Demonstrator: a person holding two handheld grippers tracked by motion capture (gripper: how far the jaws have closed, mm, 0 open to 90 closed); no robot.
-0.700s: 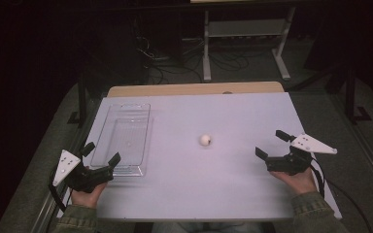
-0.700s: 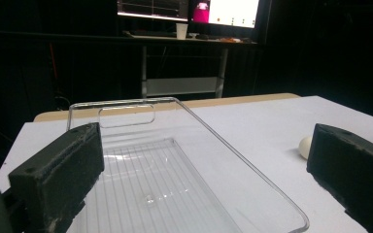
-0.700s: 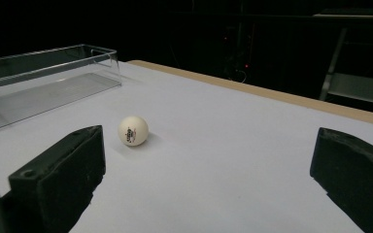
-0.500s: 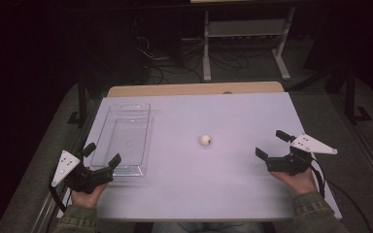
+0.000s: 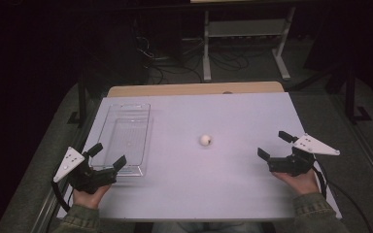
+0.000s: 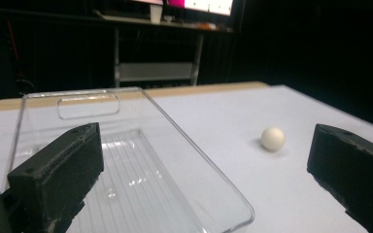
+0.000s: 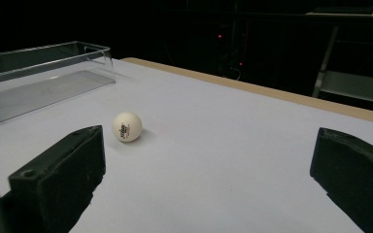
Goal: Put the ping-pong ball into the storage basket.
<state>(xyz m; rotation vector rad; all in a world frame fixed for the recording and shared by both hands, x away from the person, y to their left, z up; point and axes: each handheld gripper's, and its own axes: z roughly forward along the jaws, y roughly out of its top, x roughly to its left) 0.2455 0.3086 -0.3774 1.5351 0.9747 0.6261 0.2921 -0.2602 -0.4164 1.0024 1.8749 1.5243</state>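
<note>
One white ball [image 5: 205, 140] on the table [image 5: 233, 194]. One clear plastic tray [image 5: 108, 130], empty, one handle cutout seen in its far wall. Two handheld grippers: left gripper [image 5: 106, 157], right gripper [image 5: 272, 144], two black jaws each, one grey plate each. Two hands. One metal shelf stand [image 5: 245, 29] behind the table.

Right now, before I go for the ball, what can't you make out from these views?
- ball: its printed mark is too small to read in the right gripper view; in the high view it is a mere speck.
- clear tray: its near end is cut off by the lower edge of the left gripper view and partly hidden behind a jaw of the left gripper.
- right gripper: jaw tips run off the right gripper view's lower edge.
</note>
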